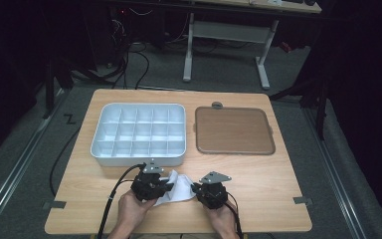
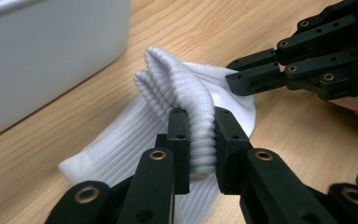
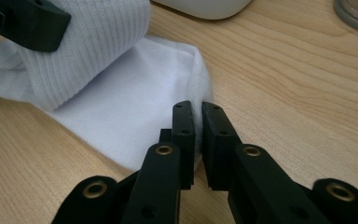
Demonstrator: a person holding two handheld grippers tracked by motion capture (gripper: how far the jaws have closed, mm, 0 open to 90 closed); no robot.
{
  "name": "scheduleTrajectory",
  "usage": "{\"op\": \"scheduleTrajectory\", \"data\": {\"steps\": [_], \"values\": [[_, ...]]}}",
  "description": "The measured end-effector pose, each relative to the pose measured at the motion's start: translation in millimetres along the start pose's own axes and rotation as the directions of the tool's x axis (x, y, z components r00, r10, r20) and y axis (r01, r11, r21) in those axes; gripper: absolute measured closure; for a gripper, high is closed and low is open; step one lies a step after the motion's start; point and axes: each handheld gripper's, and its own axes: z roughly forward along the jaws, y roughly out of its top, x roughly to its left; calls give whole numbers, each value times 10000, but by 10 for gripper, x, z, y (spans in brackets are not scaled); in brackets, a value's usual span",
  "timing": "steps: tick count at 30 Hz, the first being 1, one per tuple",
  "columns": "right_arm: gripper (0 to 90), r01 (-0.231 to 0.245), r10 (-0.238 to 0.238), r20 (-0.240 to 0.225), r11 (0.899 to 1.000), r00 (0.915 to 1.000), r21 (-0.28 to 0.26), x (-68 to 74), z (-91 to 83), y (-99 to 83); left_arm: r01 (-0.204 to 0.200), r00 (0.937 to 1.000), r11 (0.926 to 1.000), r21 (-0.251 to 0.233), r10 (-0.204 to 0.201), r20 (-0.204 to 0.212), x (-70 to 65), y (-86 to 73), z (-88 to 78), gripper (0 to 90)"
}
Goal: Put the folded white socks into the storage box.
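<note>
White sock (image 1: 178,188) lies on the wooden table (image 1: 273,184) near the person's edge, between both grippers, just in front of the white compartment tray (image 1: 138,133). Left gripper (image 2: 200,140) pinches the ribbed cuff, which is folded up into a ridge; jaws closed on that fold, fabric bulging above the pads. Right gripper (image 3: 198,135) clamps the sock's thin flat edge at the other end, jaws nearly together with a sliver of white cloth between them. In the left gripper view the right gripper's jaws reach the sock from the right side, though exactly which part of the sock it has, toe or heel, is hard to tell. Sock rest lies flat on wood. Brown lid (image 1: 234,130) sits right of the tray, apart from it. Both hands (image 1: 129,206) low at the table's near edge.
</note>
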Motion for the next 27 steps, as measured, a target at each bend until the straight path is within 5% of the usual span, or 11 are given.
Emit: {"op": "scheduleTrajectory", "data": {"steps": [27], "values": [[845, 90, -90, 30, 9998, 10000, 148, 38, 31, 8, -454, 9989, 9966, 687, 459, -61, -2, -184, 236, 792]]}}
